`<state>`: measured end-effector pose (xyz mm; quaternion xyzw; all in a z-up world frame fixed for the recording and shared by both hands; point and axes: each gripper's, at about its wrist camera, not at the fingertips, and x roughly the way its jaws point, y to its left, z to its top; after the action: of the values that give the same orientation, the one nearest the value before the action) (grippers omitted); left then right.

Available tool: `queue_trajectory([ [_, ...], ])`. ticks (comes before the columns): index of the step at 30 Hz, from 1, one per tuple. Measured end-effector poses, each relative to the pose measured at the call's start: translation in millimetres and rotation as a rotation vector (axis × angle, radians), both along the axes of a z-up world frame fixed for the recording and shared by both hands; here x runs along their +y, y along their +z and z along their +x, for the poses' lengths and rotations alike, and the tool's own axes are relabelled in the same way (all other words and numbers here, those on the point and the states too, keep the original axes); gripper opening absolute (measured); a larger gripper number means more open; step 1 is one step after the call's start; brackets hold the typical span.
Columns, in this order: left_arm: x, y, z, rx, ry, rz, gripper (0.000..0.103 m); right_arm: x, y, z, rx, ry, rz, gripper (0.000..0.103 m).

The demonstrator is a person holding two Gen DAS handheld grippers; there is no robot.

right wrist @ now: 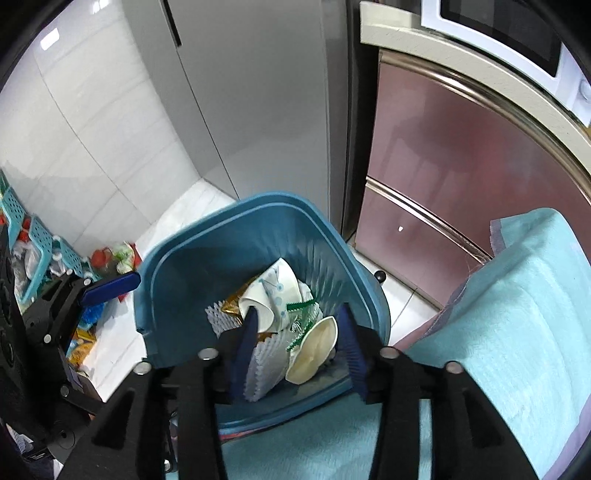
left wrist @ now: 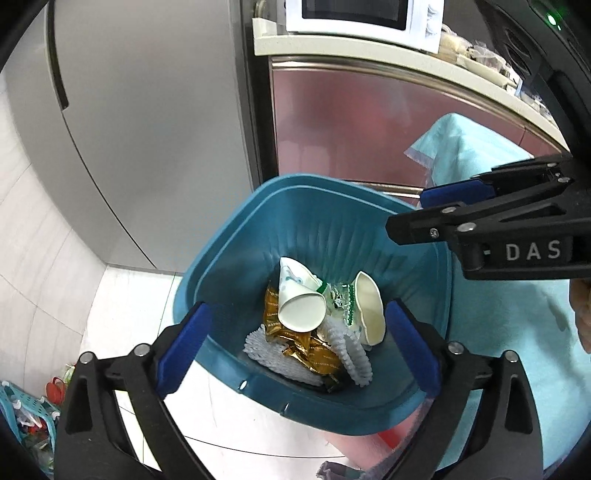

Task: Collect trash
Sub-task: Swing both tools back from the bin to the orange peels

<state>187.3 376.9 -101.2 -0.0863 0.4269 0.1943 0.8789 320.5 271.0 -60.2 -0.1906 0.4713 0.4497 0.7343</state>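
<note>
A blue bin stands on the white floor, holding a printed paper cup, a crushed white cup, gold wrappers and white foam netting. My left gripper hangs above the bin's near rim, jaws wide open and empty. My right gripper reaches in from the right over the rim. In the right wrist view my right gripper is open over the bin, nothing pressed between its pads; the crushed cup lies below in the bin.
A grey fridge and a pink-fronted cabinet with a microwave on top stand behind the bin. A light teal cloth lies on the right. A teal basket and loose packets sit on the floor at left.
</note>
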Motion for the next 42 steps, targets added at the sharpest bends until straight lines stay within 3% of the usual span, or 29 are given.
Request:
queue_trajectory([
  [2,0,5,-5,-0.015,0.010,0.000,0.097,-4,5,-1,0.000,-0.010,0.025,0.052],
  [5,2,10,-11,-0.036,0.025,-0.003,0.097,-9,12,-1,-0.004,-0.022,0.052,0.066],
  [18,-2,26,-39,-0.080,0.073,-0.011,0.097,-33,34,-7,-0.029,-0.040,0.138,0.084],
  [27,-19,64,-82,-0.206,0.140,0.008,0.097,-74,53,-21,-0.072,-0.069,0.239,0.096],
  [42,-99,117,-115,-0.368,0.104,0.056,0.097,-188,93,-64,-0.187,-0.171,0.414,0.096],
])
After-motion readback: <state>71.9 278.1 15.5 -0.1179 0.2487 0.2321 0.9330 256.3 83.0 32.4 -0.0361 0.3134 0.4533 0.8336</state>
